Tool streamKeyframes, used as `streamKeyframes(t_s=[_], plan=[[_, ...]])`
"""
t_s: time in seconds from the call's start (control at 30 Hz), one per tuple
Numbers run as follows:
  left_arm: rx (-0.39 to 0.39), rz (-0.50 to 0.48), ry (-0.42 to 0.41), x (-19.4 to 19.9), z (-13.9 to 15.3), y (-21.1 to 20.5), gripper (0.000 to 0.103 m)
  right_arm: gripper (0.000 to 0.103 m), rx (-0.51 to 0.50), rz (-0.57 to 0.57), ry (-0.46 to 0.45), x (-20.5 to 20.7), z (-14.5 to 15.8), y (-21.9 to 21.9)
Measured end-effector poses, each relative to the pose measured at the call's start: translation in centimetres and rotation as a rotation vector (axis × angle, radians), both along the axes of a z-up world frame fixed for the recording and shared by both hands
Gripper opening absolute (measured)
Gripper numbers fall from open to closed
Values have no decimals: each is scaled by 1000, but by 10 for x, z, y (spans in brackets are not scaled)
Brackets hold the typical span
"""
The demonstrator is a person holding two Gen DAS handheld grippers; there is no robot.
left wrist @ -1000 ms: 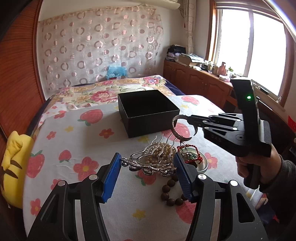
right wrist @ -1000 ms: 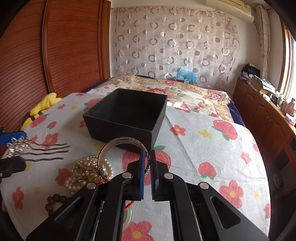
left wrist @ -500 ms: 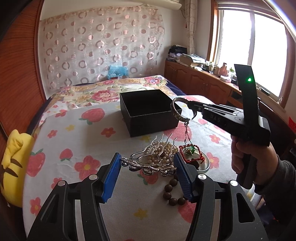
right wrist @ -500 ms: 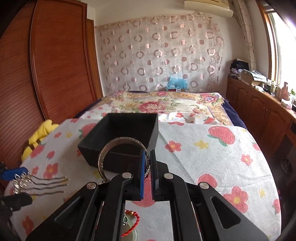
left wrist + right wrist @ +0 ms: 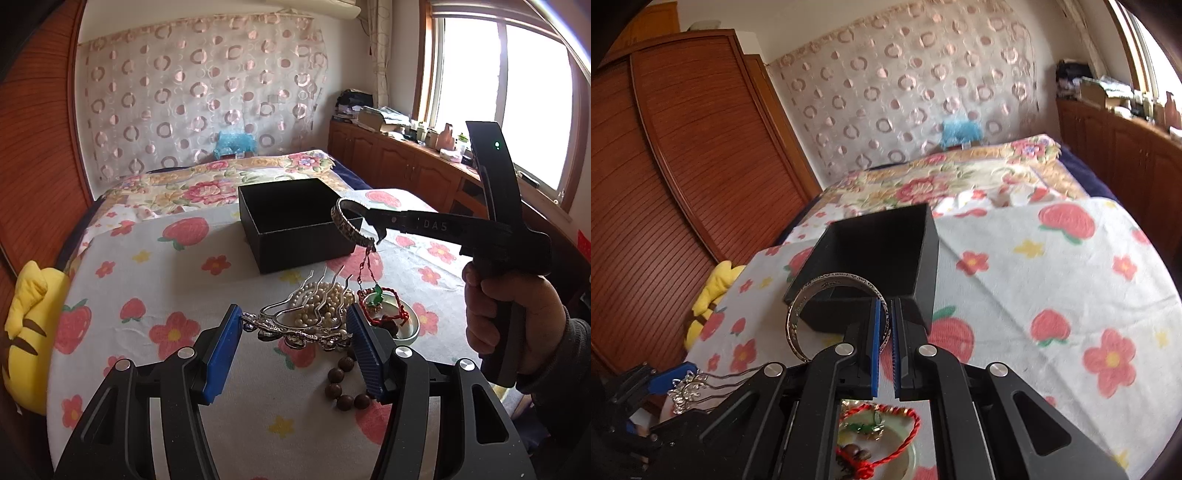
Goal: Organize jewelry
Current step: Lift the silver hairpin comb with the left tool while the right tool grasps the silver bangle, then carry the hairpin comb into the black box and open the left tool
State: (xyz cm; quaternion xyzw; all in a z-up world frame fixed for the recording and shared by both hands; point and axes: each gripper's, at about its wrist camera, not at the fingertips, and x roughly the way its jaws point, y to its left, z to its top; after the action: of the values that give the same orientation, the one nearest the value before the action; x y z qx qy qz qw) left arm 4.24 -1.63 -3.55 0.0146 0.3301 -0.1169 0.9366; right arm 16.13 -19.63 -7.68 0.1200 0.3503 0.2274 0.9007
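Observation:
My left gripper (image 5: 293, 332) is shut on a silver hair comb (image 5: 299, 330), held above the table; it also shows in the right wrist view (image 5: 687, 387). My right gripper (image 5: 885, 332) is shut on a silver bangle (image 5: 812, 306), held in the air by the near right corner of the open black box (image 5: 882, 254). From the left wrist view the bangle (image 5: 345, 223) hangs at the box's (image 5: 295, 225) right edge, and a red cord with a green pendant (image 5: 373, 291) dangles from it down to a small dish (image 5: 410, 325).
A pearl strand (image 5: 325, 302) and a brown bead bracelet (image 5: 341, 387) lie on the flowered tablecloth (image 5: 166, 295). A yellow plush (image 5: 26, 332) sits at the table's left edge. A bed lies beyond, wooden cabinets to the right.
My right gripper has lifted the bangle up and toward the black box, and the red cord has risen with it. My left gripper with the hair comb has stayed put.

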Motion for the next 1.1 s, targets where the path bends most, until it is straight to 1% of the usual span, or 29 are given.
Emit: streamKeyframes(t_s=[0.07,0.2,0.33,0.53,0.7,0.9,1.1], plan=[[1,0,0,0,0,-1,56,6,12,13,18,-1,-3,3],[1,0,0,0,0,0,56,6,29,30,26,-3,-5,6],[5,1,-5,1,-1,0,56,6,2,29,1,-4,-2,9],[19,1,-35,10,14,-4,56,6,-57,22,-32,3,4,10],[30,11,-59,25,24,-4,56,6,-106,16,-54,17,7,9],[45,28,-70,45,30,-1,56,6,-162,9,-76,35,10,13],[52,40,-77,66,33,0,56,7,-198,13,-77,55,7,19]])
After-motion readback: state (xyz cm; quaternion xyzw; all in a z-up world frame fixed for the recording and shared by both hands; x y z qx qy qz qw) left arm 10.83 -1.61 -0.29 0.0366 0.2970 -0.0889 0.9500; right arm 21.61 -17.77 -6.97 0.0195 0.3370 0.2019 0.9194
